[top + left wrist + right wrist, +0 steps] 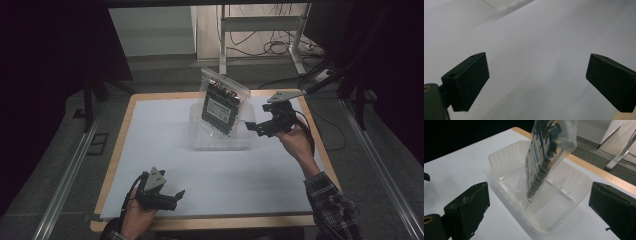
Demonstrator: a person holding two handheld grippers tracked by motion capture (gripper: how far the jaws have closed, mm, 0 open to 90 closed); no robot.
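Observation:
A clear plastic bag (222,102) with a dark circuit card inside stands upright in a clear plastic tub (200,137) near the table's far middle. In the right gripper view the bag (549,147) leans in the tub (499,162), propped against a clear divider. My right gripper (252,127) hovers just right of the tub, open, nothing between its jaws (537,210). My left gripper (176,196) rests low near the front edge, open over bare white sheet (537,82).
A white sheet (220,175) covers the wooden table (200,222). Beyond the table's far edge stand a metal desk frame (222,35) and loose cables (280,47) on the floor. Dark curtains flank both sides.

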